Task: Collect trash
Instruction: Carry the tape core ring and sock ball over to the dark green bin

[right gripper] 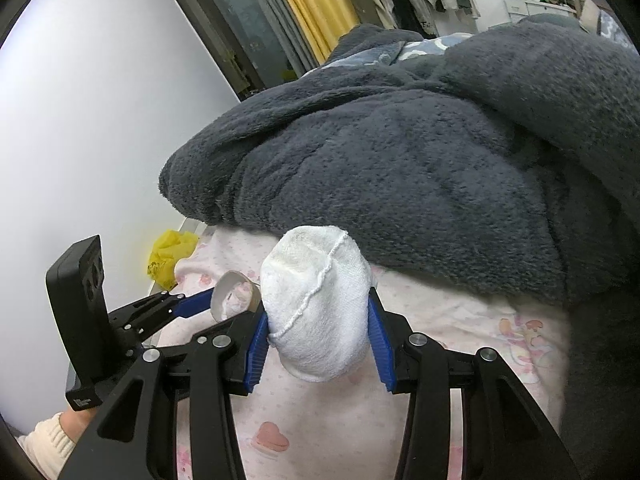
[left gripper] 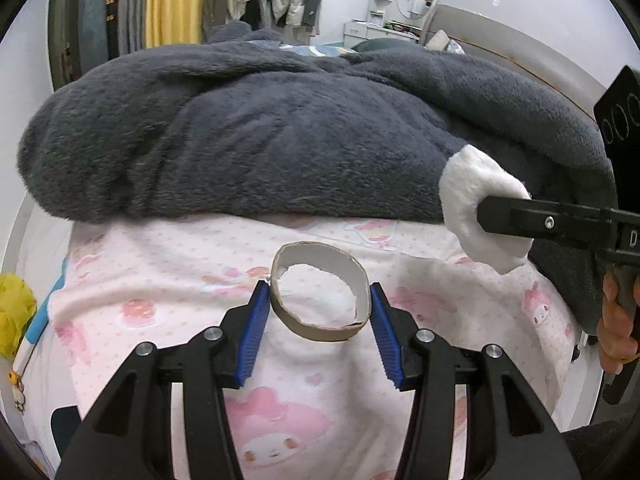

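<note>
- The big dark grey fleece blanket [left gripper: 280,132] is heaped across the far part of the bed and blocks the way ahead of both grippers.
- The pink cartoon-printed bedsheet [left gripper: 168,280] in front of that heap lies flat and bare, open for a gripper to pass over.
- The left gripper [left gripper: 318,300], its jaws filled by a short brown cardboard ring [left gripper: 352,276], and the right gripper [right gripper: 318,324], filled by a white terry cloth wad [right gripper: 316,304], hang close side by side with little room between them.
- A crumpled yellow plastic bag [right gripper: 170,252] sits at the bed's left edge against the plain white wall [right gripper: 92,140], which closes that side.
</note>
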`<act>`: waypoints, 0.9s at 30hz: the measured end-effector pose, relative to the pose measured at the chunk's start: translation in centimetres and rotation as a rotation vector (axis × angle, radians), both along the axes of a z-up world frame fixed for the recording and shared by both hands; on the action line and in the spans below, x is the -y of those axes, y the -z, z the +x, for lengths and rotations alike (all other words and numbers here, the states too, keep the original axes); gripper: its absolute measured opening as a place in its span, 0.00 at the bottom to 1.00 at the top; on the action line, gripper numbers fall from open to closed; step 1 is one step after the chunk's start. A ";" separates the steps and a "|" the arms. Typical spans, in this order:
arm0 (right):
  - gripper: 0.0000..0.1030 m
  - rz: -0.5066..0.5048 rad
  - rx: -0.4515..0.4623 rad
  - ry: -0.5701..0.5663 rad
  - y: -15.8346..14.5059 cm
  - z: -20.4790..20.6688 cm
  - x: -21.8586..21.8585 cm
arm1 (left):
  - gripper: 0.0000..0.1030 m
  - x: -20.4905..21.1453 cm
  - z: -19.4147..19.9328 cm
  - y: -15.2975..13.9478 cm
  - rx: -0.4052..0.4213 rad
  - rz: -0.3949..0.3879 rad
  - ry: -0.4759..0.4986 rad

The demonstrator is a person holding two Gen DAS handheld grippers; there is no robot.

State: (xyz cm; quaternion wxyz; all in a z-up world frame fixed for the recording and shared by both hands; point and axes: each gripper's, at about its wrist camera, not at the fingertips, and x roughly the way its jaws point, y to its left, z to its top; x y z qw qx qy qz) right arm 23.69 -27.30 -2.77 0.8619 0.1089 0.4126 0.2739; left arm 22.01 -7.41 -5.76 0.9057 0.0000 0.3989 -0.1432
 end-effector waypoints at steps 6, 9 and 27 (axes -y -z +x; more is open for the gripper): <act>0.44 -0.003 0.009 -0.021 -0.2 0.1 -1.4 | 0.51 -1.5 -0.3 -0.5 0.008 -0.003 -0.028; 0.44 -0.003 0.010 -0.034 -0.2 0.2 -2.3 | 0.51 -2.2 -0.7 -0.5 0.010 -0.001 -0.039; 0.44 -0.007 0.025 -0.087 -0.6 0.3 -6.5 | 0.51 -6.8 -1.7 -1.0 0.014 -0.014 -0.122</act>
